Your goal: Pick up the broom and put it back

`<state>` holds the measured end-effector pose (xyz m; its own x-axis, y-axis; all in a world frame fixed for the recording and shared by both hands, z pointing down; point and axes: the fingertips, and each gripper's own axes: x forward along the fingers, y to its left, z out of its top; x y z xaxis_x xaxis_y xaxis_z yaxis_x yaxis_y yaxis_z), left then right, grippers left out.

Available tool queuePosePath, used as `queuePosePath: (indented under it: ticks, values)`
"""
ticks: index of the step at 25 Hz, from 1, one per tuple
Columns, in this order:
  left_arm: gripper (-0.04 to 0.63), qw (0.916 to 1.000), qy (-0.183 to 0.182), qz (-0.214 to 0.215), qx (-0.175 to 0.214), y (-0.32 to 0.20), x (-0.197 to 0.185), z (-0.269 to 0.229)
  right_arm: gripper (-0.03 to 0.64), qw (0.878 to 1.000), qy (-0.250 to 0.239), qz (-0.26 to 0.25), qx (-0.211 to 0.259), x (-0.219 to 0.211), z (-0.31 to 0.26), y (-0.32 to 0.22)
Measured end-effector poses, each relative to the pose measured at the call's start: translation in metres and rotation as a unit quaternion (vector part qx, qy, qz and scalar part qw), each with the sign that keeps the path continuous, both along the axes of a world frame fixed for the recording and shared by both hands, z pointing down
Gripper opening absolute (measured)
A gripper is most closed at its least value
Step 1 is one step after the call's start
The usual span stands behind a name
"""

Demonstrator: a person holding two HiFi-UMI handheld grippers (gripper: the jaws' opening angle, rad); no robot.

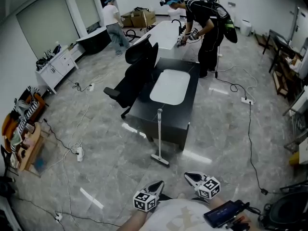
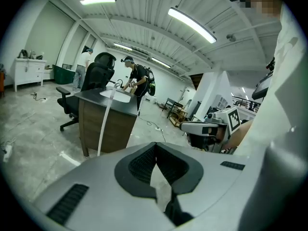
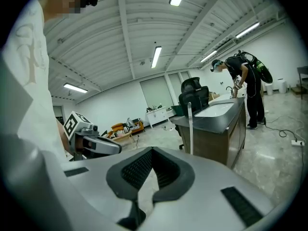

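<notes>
Broom (image 1: 159,134) upright against desk (image 1: 176,116) (head on floor), left claw (image 1: 158,184), right claw (image 1: 188,176) both closed, empty.

White shirt (image 1: 179,216); grey left gripper (image 1: 159,183) and right gripper (image 1: 188,176) (black-white marker cubes (image 1: 146,201)).

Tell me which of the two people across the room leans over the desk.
The person in black with a backpack; the white-shirted person stands apart from the desk.
</notes>
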<state>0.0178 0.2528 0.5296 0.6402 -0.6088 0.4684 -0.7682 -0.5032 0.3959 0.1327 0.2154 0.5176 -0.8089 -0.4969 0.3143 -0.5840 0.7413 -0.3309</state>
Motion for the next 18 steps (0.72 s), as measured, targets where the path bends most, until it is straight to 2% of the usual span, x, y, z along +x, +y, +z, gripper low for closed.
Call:
queuePosePath:
  ticks: [10, 18]
  values:
    - [0.011, 0.9999, 0.008, -0.008, -0.005, -0.011, -0.056, -0.002, 0.017, 1.0, 0.017, 0.017, -0.011, -0.044, 0.002, -0.008]
    - [0.011, 0.9999, 0.015, 0.003, 0.002, -0.034, -0.093, -0.002, 0.017, 0.999, 0.027, 0.042, -0.009, -0.076, 0.0, -0.031]
